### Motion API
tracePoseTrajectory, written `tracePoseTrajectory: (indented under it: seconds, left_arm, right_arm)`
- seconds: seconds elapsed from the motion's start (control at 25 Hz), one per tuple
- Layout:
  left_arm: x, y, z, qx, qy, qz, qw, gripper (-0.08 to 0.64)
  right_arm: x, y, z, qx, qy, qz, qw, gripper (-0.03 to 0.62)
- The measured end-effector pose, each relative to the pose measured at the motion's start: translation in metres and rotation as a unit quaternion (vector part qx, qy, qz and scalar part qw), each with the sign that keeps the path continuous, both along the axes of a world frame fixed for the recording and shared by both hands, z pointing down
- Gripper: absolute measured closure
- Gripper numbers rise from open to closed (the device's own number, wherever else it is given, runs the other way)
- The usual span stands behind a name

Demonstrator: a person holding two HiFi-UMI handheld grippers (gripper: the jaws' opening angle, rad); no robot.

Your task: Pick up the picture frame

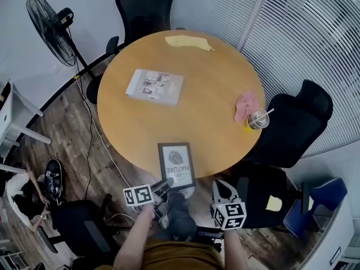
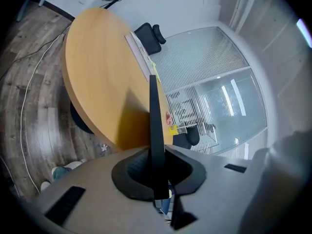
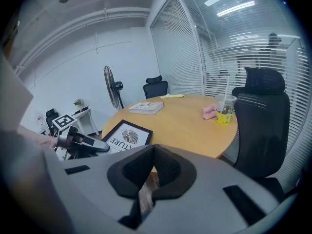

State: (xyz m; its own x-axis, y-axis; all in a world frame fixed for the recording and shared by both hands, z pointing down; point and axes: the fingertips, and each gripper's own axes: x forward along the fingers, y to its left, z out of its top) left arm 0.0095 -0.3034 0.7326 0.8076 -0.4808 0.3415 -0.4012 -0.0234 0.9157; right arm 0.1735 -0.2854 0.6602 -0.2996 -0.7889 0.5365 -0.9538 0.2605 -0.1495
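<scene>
The picture frame [image 1: 176,165], black-edged with a fingerprint print and lettering, lies at the near edge of the round wooden table [image 1: 185,122], its near end over the rim. My left gripper [image 1: 167,184] is shut on that near end. In the left gripper view the frame [image 2: 153,126] stands edge-on as a thin black bar pinched between the pads of the left gripper [image 2: 156,172]. My right gripper [image 1: 220,189] hangs below the table edge to the right of the frame, shut and holding nothing. The right gripper view shows the frame [image 3: 124,135] with the left gripper [image 3: 80,141] on it.
On the table lie a book [image 1: 154,86], a pink cloth [image 1: 246,106], a plastic cup with a straw [image 1: 259,118] and a yellow cloth [image 1: 188,42]. Black office chairs [image 1: 298,122] stand around the table. A floor fan [image 1: 50,21] stands at the back left.
</scene>
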Motion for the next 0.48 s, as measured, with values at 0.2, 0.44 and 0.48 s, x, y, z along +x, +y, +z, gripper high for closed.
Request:
tracePoseTrajectory:
  seconds: [0.2,0.44,0.48]
  left_arm:
    - [0.006,0.003,-0.006,0.003,0.006,-0.002,1.0000,0.500]
    - [-0.002,0.007,-0.013,-0.003,0.026,-0.022,0.9994,0.500]
    - [-0.003,0.007,-0.014,-0.002,0.029,-0.025,0.9993,0.500]
  right_arm:
    - [0.001,0.006,-0.006,0.006,0.000,-0.002,1.000,0.580]
    - [-0.002,0.015,-0.013,0.014,-0.001,-0.001,1.000,0.580]
    - [-0.002,0.016,-0.014,0.015,-0.001,-0.001,1.000,0.580]
